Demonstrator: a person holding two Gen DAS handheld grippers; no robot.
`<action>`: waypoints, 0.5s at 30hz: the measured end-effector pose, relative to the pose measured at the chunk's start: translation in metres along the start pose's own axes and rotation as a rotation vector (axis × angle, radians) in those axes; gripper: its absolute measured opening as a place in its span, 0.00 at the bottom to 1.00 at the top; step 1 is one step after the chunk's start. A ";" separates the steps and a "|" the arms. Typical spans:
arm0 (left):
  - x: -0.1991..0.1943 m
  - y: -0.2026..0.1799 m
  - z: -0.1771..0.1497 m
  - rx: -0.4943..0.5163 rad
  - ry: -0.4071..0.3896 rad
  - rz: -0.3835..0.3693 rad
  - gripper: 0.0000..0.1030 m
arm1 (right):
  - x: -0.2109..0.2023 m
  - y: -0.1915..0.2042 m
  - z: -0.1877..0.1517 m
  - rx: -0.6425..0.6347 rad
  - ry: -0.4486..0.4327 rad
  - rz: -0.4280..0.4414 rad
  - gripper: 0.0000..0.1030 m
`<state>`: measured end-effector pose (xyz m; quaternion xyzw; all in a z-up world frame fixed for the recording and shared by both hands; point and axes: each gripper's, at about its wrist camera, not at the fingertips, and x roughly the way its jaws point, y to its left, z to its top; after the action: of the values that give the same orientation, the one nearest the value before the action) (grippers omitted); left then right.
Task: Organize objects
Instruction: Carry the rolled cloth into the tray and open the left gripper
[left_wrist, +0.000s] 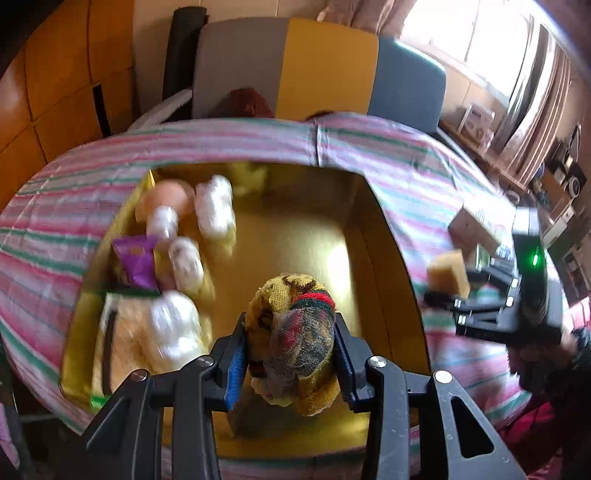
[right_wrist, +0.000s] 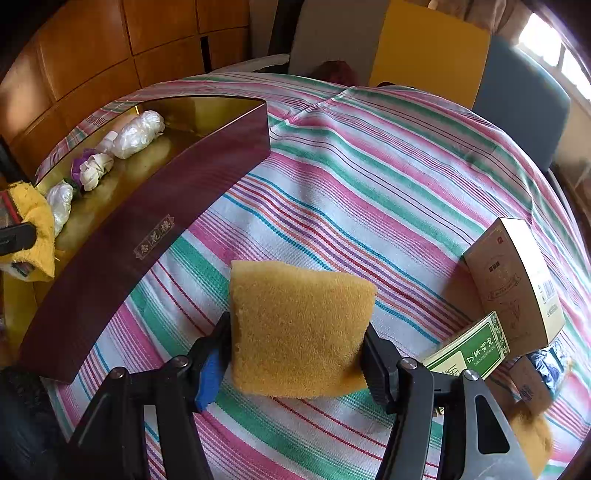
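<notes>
My left gripper (left_wrist: 291, 354) is shut on a yellow knitted cloth bundle (left_wrist: 295, 328) and holds it above the gold floor of an open box (left_wrist: 314, 236). White wrapped bundles (left_wrist: 216, 206) and a purple packet (left_wrist: 136, 262) lie along the box's left side. My right gripper (right_wrist: 299, 350) is shut on a yellow sponge (right_wrist: 299, 328), held above the striped cloth to the right of the box's dark red wall (right_wrist: 147, 221). In the left wrist view the right gripper (left_wrist: 443, 295) with the sponge (left_wrist: 448, 275) hangs right of the box.
A striped tablecloth (right_wrist: 369, 177) covers the table. A brown carton (right_wrist: 513, 280) and a green box (right_wrist: 469, 350) lie at the right, with another yellow sponge (right_wrist: 532, 435) near the front right corner. Chairs (left_wrist: 295, 66) stand behind the table.
</notes>
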<state>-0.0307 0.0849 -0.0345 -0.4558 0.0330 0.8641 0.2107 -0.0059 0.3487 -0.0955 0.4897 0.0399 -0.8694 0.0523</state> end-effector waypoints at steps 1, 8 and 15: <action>-0.001 0.002 0.006 -0.006 -0.010 -0.009 0.39 | 0.000 0.000 0.000 0.001 0.001 0.001 0.62; 0.030 0.011 0.059 -0.039 -0.011 -0.047 0.39 | 0.000 0.000 0.000 0.002 0.003 0.002 0.62; 0.090 0.015 0.100 0.005 0.027 0.032 0.39 | 0.000 0.000 0.001 0.004 0.003 0.005 0.62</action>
<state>-0.1583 0.1257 -0.0503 -0.4664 0.0455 0.8610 0.1977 -0.0074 0.3489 -0.0950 0.4912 0.0370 -0.8686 0.0537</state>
